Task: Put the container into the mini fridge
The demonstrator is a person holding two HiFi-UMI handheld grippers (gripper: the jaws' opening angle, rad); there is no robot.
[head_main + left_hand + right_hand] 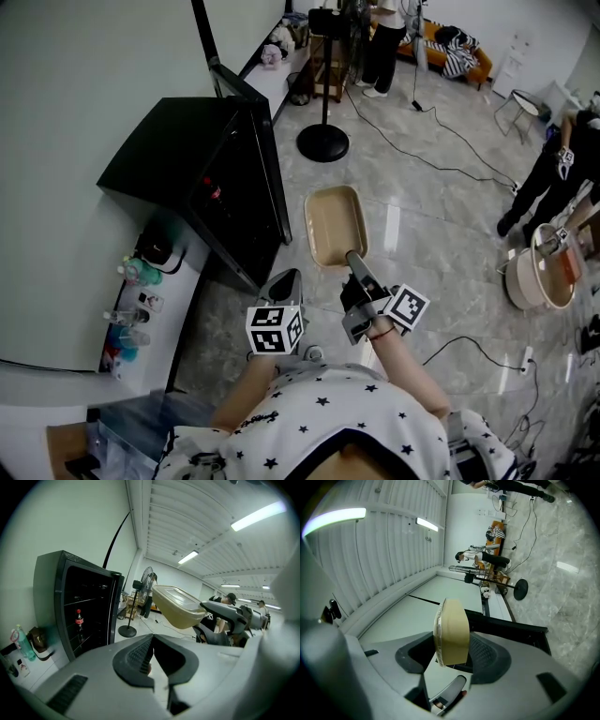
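Mid-frame, the right gripper (354, 257) has its jaws clamped on the near rim of the beige rectangular plastic container (335, 223), just right of the black glass-door mini fridge (225, 178), while the left gripper (287, 279) sits closed and empty.
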